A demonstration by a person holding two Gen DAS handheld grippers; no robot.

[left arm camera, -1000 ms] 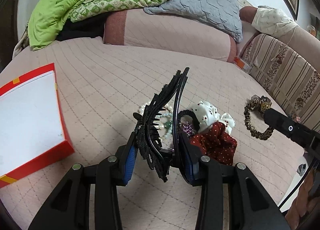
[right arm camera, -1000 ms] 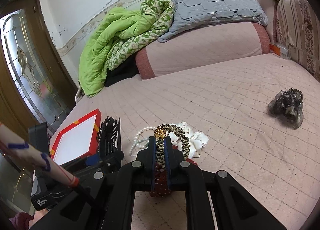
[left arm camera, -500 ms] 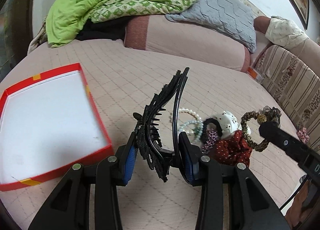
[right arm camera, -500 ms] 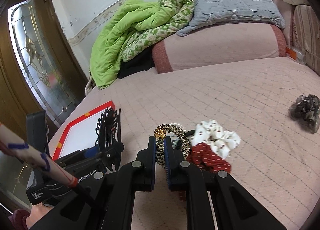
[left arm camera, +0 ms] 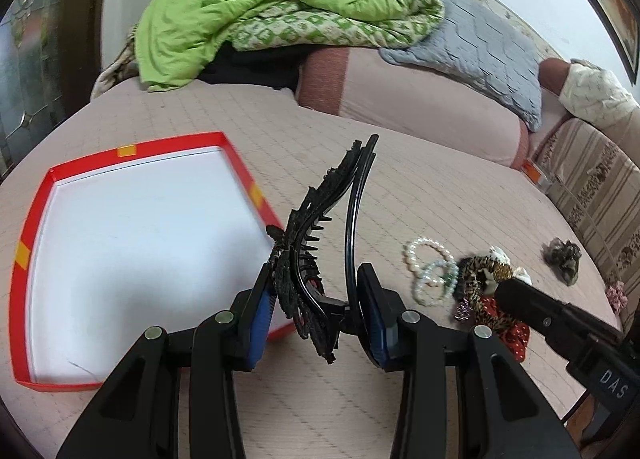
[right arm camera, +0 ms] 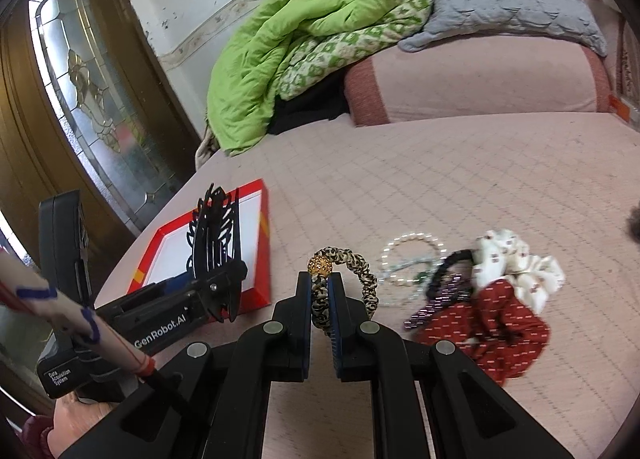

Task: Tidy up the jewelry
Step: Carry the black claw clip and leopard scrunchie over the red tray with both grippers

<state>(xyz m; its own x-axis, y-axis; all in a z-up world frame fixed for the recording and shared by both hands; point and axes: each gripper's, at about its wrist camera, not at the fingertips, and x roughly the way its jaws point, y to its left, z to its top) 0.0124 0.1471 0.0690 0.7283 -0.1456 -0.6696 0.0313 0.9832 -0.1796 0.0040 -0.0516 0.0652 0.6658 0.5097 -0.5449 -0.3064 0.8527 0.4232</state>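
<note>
Jewelry is split between both grippers and the bed. Nearest, the left hand-held gripper (left arm camera: 316, 307) grasps a black lacy hair clip (left arm camera: 320, 235) by its hinge end, the clip standing up with its arms spread, held over the near corner of a shallow red box (left arm camera: 38, 203) with a white floor. The right hand-held gripper (right arm camera: 320, 299) is clenched on a leopard-print scrunchie (right arm camera: 362, 279) with a gold bead at its top, lifted off the quilted pink bed (right arm camera: 480, 179). Just beyond it lie a red patterned scrunchie (right arm camera: 492, 327), a white dotted scrunchie (right arm camera: 516, 263) touching it, a dark beaded band, and pearl bracelets (right arm camera: 408, 255) beside them. Farther right sits a dark, gauzy scrunchie (left arm camera: 562, 259), well apart from the pile; a small pink thing near the edge is too blurred to name, perhaps another hair tie. At the back, a green quilt (left arm camera: 248, 11) and a grey pillow (left arm camera: 488, 47) rest on a pink bolster.
</note>
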